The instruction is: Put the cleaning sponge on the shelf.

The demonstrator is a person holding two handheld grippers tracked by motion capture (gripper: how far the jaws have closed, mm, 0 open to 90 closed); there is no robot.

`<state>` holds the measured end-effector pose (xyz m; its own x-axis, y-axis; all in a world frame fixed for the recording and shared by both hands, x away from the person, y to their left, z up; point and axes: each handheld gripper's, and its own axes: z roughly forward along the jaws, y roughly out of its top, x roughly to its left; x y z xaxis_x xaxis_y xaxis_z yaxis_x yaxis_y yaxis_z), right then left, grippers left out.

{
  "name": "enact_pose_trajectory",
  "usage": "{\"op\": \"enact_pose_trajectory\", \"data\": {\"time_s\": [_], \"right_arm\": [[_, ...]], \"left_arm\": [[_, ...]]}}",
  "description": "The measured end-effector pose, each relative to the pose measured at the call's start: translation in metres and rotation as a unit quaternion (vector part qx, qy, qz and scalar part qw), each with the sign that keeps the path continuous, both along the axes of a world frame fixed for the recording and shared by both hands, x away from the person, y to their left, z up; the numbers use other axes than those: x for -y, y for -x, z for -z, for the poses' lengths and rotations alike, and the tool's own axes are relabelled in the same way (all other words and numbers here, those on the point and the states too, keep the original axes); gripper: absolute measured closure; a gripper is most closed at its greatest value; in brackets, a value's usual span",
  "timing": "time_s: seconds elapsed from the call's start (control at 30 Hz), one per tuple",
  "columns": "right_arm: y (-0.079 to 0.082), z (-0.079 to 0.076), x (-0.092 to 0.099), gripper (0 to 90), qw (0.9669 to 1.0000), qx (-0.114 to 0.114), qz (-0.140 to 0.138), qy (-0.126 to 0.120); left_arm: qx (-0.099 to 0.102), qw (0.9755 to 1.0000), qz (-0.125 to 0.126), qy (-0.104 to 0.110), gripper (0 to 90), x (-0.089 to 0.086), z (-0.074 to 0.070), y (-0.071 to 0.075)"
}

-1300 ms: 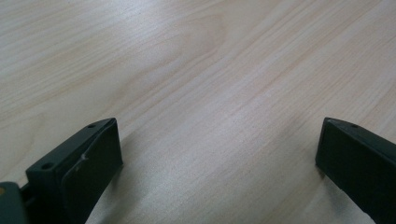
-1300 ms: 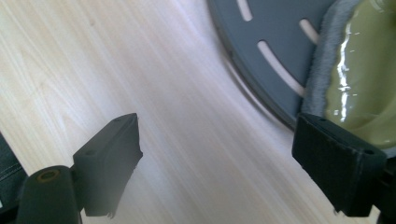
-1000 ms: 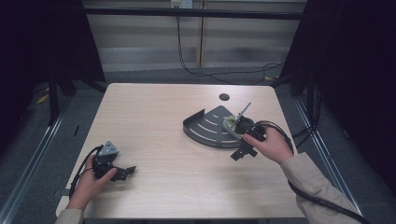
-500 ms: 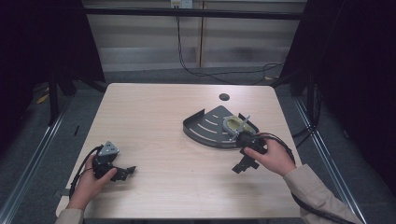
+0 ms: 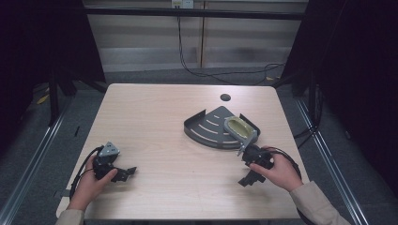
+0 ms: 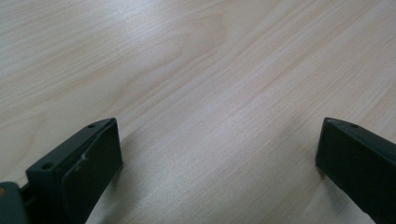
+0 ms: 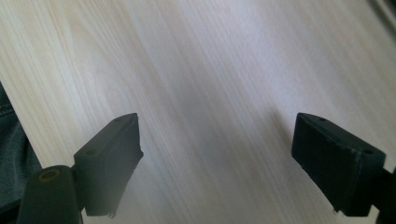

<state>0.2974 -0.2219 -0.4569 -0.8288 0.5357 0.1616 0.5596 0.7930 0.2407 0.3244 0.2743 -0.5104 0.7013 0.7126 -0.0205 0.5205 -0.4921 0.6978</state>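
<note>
A dark grey quarter-round corner shelf lies on the wooden table, right of centre. A grey dish with a yellow-green inside rests on its right part. My right gripper is held low over the table just in front of the shelf, pointing toward the person. Its jaws are wide apart with bare wood between them. My left gripper rests near the front left corner, also open, and nothing lies between its fingers.
A round cable hole sits in the table near its far edge. Black cables trail from both grippers off the table's front. Metal frame rails run along the floor on either side, and dark curtains hang left and right.
My right gripper has drawn back from the dish on the shelf toward the front edge and turned to point at the person. The left gripper has stayed put.
</note>
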Motion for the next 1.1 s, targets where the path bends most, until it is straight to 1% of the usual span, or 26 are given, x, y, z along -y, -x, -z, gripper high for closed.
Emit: {"op": "enact_pose_trajectory", "data": {"time_s": [0.03,0.13,0.2,0.23,0.27,0.3,0.33,0.37,0.43,0.5,0.53,0.6,0.63,0.77,0.8,0.87,0.9,0.93,0.97,1.03,1.07,1.1], "right_arm": [[0.001,0.002,0.002,15.6,1.0,-0.001,-0.002,-0.005],[0.004,0.006,0.005,15.6,1.0,-0.002,0.004,-0.005],[0.008,0.008,0.008,15.6,1.0,0.002,0.007,-0.002],[0.01,0.01,0.01,15.7,0.9999,0.003,0.008,-0.007],[0.01,0.01,0.01,15.7,0.9999,0.003,0.008,-0.007],[0.012,0.013,0.013,15.6,0.9998,0.007,0.007,-0.014],[0.012,0.013,0.013,15.6,0.9998,0.007,0.007,-0.014],[0.014,0.017,0.015,15.2,0.9998,0.007,0.012,-0.016],[0.016,0.019,0.017,15.0,0.9994,0.017,0.016,-0.027],[0.017,0.019,0.019,15.1,0.9992,0.017,0.017,-0.03],[0.018,0.02,0.021,15.1,0.9989,0.028,0.015,-0.034],[0.019,0.02,0.022,15.1,0.9988,0.03,0.017,-0.034],[0.022,0.021,0.025,15.1,0.9984,0.036,0.019,-0.039],[0.028,0.021,0.029,14.8,0.9979,0.042,0.021,-0.046],[0.032,0.023,0.031,14.3,0.9967,0.059,0.018,-0.052],[0.038,0.026,0.034,12.5,0.9943,0.082,0.02,-0.066],[0.038,0.026,0.034,12.5,0.9943,0.082,0.02,-0.066],[0.042,0.028,0.035,12.4,0.9927,0.094,0.023,-0.072],[0.047,0.032,0.039,12.4,0.9883,0.125,0.012,-0.086],[0.052,0.036,0.044,12.5,0.9835,0.143,0.016,-0.11],[0.052,0.036,0.044,12.5,0.9835,0.143,0.016,-0.11],[0.053,0.038,0.047,12.4,0.9812,0.152,0.017,-0.118]], "left_arm": [[0.0,1.0,0.0,0.0,0.0,0.0,0.0,0.0],[0.0,1.0,0.0,0.0,0.0,0.0,0.0,0.0],[0.0,1.0,0.0,0.0,0.0,0.0,0.0,0.0],[0.0,1.0,0.0,0.0,0.0,0.0,0.0,0.0],[0.0,1.0,0.0,0.0,0.0,0.0,0.0,0.0],[0.0,1.0,0.0,0.0,0.0,0.0,0.0,0.0],[0.0,1.0,0.0,0.0,0.0,0.0,0.0,0.0],[0.001,1.0,0.001,-0.001,0.0,0.0,0.0,0.0],[0.0,1.0,0.0,0.0,0.0,0.0,0.0,0.0],[0.0,1.0,0.0,0.0,0.0,0.0,0.0,0.0],[0.0,1.0,0.0,0.0,0.0,0.0,0.0,0.0],[0.0,1.0,0.0,0.0,0.0,0.0,0.0,0.0],[0.001,1.0,0.001,-0.002,0.0,0.0,0.0,0.0],[0.0,1.0,0.0,0.0,0.0,0.0,0.0,0.0],[0.001,1.0,0.001,-0.001,0.0,0.0,0.0,0.0],[0.0,1.0,0.0,0.0,0.0,0.0,0.0,0.0],[0.0,1.0,0.0,0.0,0.0,0.0,0.0,0.0],[0.0,1.0,0.0,0.0,0.0,0.0,0.0,0.0],[0.0,1.0,0.0,0.0,0.0,0.0,0.0,0.0],[0.001,1.0,0.001,-0.002,0.0,0.0,0.0,0.0],[0.001,1.0,0.001,-0.002,0.0,0.0,0.0,0.0],[0.0,1.0,0.0,0.0,0.0,0.0,0.0,0.0]]}}
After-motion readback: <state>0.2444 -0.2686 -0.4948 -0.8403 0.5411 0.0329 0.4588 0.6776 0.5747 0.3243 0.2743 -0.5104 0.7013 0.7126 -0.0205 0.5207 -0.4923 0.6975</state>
